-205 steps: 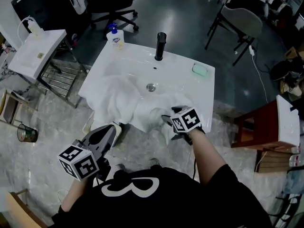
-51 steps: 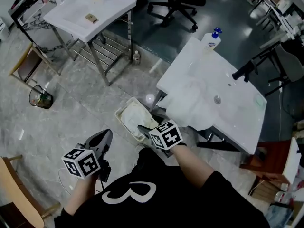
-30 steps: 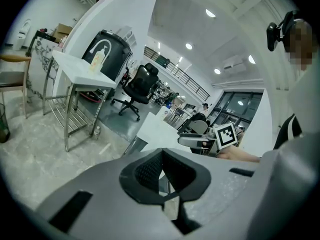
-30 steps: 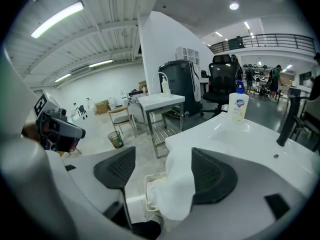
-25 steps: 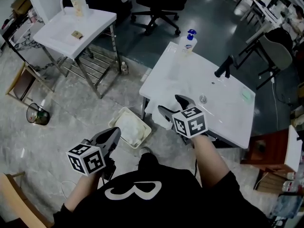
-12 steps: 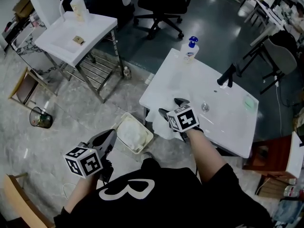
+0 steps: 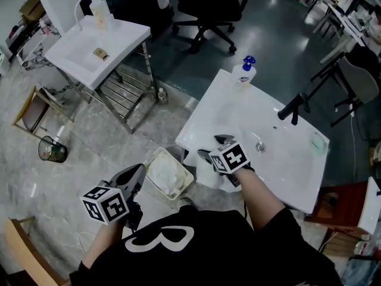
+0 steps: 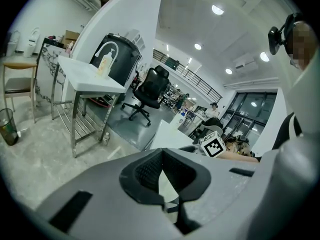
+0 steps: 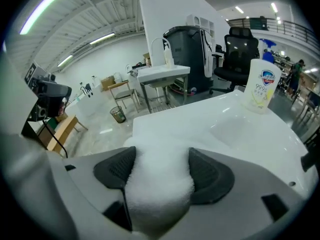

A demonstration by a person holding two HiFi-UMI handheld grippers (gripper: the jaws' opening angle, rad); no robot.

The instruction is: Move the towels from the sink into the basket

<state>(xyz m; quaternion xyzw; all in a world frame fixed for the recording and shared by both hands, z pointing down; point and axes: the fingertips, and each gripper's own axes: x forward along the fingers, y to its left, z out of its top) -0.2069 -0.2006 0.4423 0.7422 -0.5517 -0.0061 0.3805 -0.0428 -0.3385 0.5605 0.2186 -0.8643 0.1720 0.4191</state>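
A white towel (image 7: 205, 174) hangs over the front left edge of the white sink (image 7: 280, 159). My right gripper (image 7: 213, 146) is at that edge, shut on a fold of the towel (image 9: 160, 184), which fills the gap between its pads (image 9: 116, 169). On the floor just left of the sink stands the pale basket (image 7: 156, 159), with another white towel (image 7: 168, 174) lying in it. My left gripper (image 7: 136, 173) hangs low beside the basket, its jaws together and holding nothing; in the left gripper view its fingertips (image 8: 150, 159) meet.
A soap bottle (image 7: 244, 75), a black faucet (image 7: 293, 107) and a green soap bar (image 7: 318, 142) sit on the sink. A second white sink on a steel stand (image 7: 95, 43), a wire bin (image 7: 52, 151), a wooden chair (image 7: 30, 109) and an office chair (image 7: 208, 5) surround the spot.
My right gripper carried one towel from the sink down to the basket, came back up open, and has now shut on the towel at the sink's edge. The left gripper barely moved.
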